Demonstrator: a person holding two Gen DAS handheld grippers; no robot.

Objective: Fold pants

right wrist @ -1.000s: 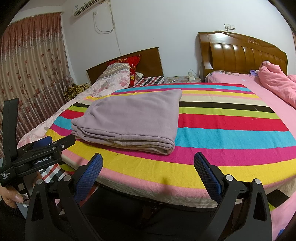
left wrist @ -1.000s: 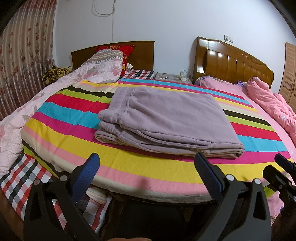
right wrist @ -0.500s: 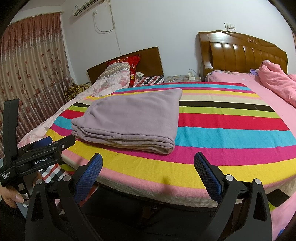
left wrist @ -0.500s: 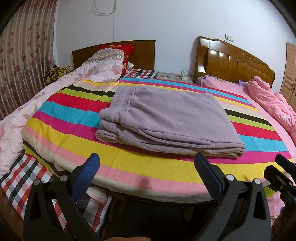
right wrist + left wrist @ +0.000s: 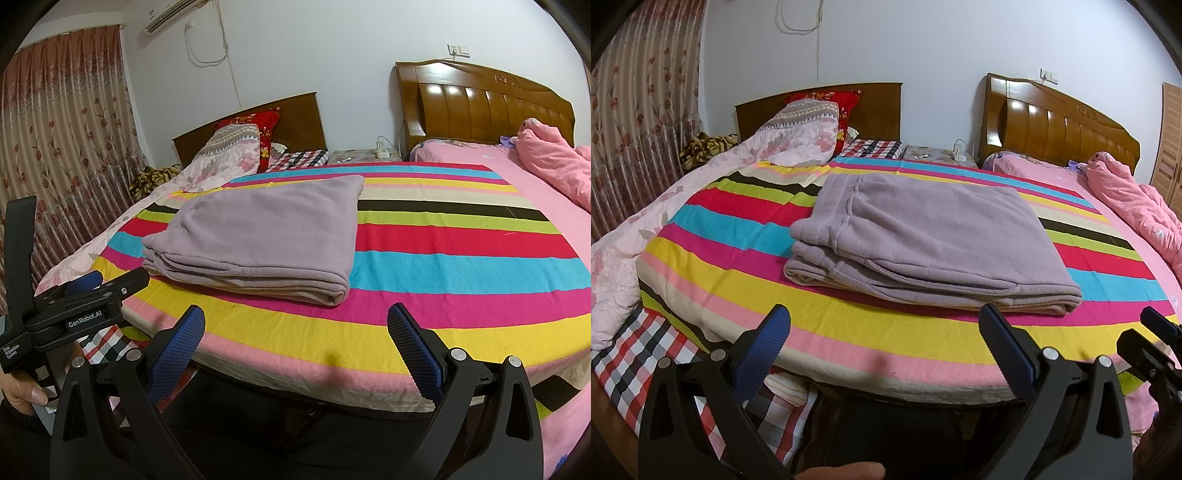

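Observation:
The lilac pants (image 5: 923,240) lie folded in a flat stack on the striped blanket (image 5: 849,332), waistband to the left; they also show in the right wrist view (image 5: 266,236). My left gripper (image 5: 884,332) is open and empty, held back from the bed's near edge, short of the pants. My right gripper (image 5: 295,328) is open and empty, also off the near edge, to the right of the pants. The left gripper shows at the left of the right wrist view (image 5: 88,295); the right gripper's tip shows at the right of the left wrist view (image 5: 1156,328).
A floral quilt (image 5: 701,177) and pillows (image 5: 820,110) lie at the left and far end. A second bed with a pink sheet (image 5: 480,155) and a pink duvet (image 5: 546,166) stands to the right. A nightstand (image 5: 938,153) sits between the headboards. Curtains (image 5: 55,147) hang at the left.
Both grippers stay open and nearly still. The left wrist view has shifted very slightly; the pants have not moved.

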